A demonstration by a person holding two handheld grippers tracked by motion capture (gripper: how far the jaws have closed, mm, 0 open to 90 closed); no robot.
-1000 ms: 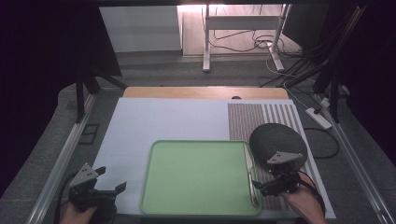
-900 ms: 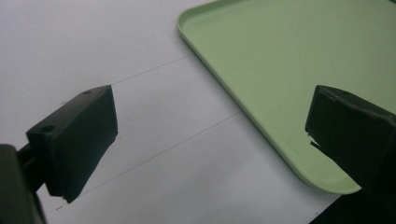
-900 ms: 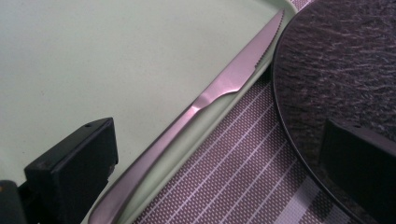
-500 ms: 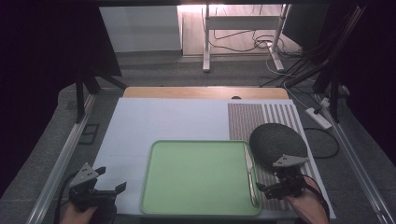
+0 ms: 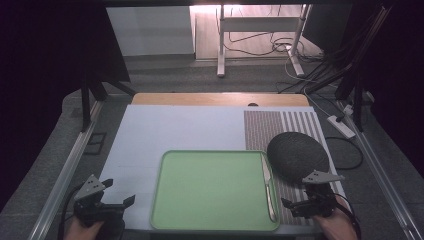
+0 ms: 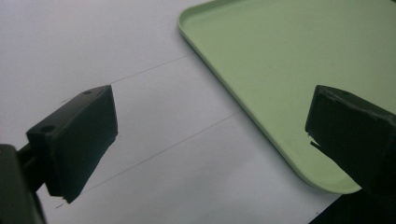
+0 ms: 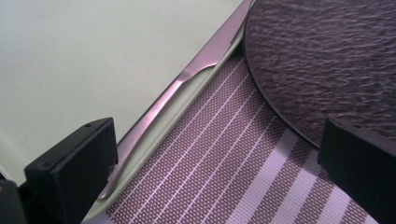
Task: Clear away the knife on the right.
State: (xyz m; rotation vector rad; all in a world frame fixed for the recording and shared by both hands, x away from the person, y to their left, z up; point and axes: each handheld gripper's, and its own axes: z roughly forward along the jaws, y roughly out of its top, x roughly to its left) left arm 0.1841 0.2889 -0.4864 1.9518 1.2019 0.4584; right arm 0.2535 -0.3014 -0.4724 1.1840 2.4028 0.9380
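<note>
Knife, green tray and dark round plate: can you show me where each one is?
knife (image 7: pixel 187 81): right gripper view, middle of its shiny length.
green tray (image 5: pixel 210 187): high view, bare flat floor.
dark round plate (image 5: pixel 297 155): high view, centre of its top.

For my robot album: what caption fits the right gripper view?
Open tongs over a knife on the tray edge, beside a dark plate.

Knife (image 5: pixel 267 185): silver, all-metal, lies flat inside green tray (image 5: pixel 210 187), along tray's right rim, blade toward far edge. Tray: pale green, rectangular, rounded corners, at tabletop's near edge, centre.
</note>
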